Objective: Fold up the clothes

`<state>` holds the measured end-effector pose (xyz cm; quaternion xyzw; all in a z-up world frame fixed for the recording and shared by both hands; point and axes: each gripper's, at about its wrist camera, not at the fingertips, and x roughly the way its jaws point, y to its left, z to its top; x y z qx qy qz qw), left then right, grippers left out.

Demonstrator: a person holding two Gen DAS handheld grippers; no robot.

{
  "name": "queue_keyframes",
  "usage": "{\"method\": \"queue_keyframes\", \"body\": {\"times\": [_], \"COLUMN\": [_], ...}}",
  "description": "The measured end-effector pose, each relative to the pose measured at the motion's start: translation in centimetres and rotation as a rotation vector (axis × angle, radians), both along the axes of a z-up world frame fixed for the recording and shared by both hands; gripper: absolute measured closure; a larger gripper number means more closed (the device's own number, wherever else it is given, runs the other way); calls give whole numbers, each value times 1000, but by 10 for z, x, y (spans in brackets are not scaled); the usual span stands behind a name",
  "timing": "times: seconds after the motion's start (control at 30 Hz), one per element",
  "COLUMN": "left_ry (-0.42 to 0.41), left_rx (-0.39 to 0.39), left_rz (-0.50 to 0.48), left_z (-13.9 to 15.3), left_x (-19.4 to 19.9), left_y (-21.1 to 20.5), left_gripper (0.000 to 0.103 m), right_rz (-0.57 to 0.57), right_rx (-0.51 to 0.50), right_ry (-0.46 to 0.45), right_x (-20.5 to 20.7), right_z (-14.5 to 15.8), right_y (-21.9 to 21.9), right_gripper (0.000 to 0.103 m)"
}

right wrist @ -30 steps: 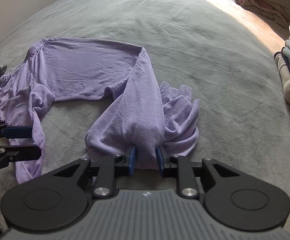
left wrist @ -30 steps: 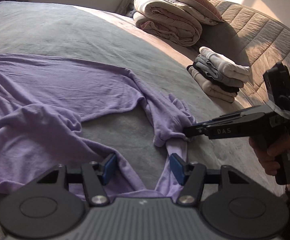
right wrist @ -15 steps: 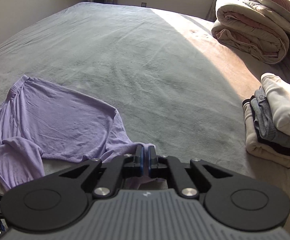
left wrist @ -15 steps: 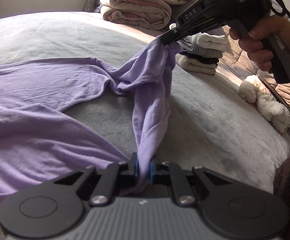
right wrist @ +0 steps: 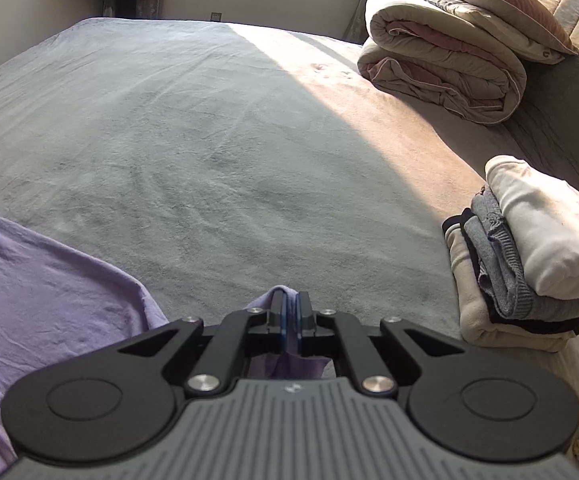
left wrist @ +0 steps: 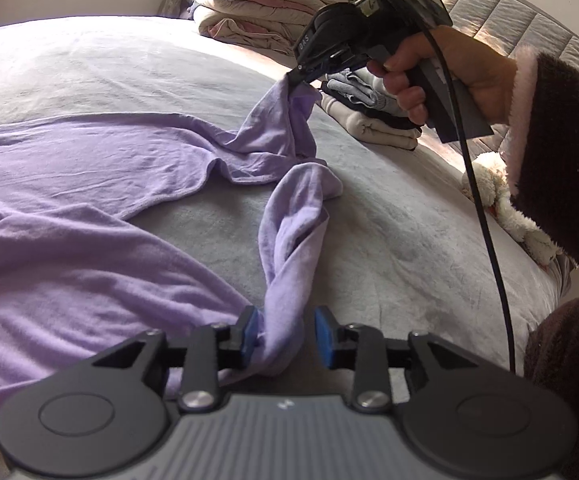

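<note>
Left gripper (left wrist: 284, 337) has its blue pads (left wrist: 248, 334) apart and its jaws are opening. A twisted strand of the lilac garment (left wrist: 69, 216) runs between them; it leans on the left pad and does not touch the right one. Most of this garment lies spread and wrinkled on the grey bed cover (left wrist: 389, 216), at the left side. To the right, the right gripper (left wrist: 294, 77) is raised over the bed, its jaws almost closed and pinching a bunch of the same lilac fabric, which hangs down from the tips. A hand (left wrist: 441, 76) in a dark fluffy sleeve (left wrist: 561, 168) holds this gripper. Behind it stands a stack of folded clothes (right wrist: 529, 264), and further back a rolled duvet (right wrist: 441, 64).
</note>
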<state>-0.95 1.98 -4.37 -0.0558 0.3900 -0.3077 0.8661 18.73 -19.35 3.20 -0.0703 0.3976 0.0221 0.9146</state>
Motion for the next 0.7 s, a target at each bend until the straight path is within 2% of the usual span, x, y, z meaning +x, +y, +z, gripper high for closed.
{"method": "queue_keyframes", "body": {"times": [0.07, 0.17, 0.2, 0.23, 0.3, 0.4, 0.53, 0.7], "left_ry": [-10, -11, -9, -6, 0, -1, -6, 31], "left_rx": [5, 10, 7, 0, -13, -24, 11, 24], "left_rz": [15, 64, 83, 109, 160, 240, 374, 615], "left_z": [3, 6, 7, 9, 11, 18, 27, 33], "left_x": [0, 1, 2, 3, 5, 5, 4, 10], "left_y": [7, 23, 28, 35, 49, 70, 100, 150], "left_gripper": [64, 61, 61, 61, 60, 60, 59, 59], "right_rz": [-23, -42, -49, -54, -49, -29, -9, -5], "right_rx": [45, 86, 99, 110, 132, 160, 222, 316], "right_ry": [19, 52, 63, 70, 72, 97, 138, 184], "right_x": [-2, -10, -12, -17, -28, -47, -75, -105], "right_z": [-4, -8, -10, -11, -12, -14, -18, -26], "right_y": [-6, -13, -15, -17, -20, -21, -19, -15], "right_gripper": [89, 88, 84, 75, 63, 63, 63, 63]}}
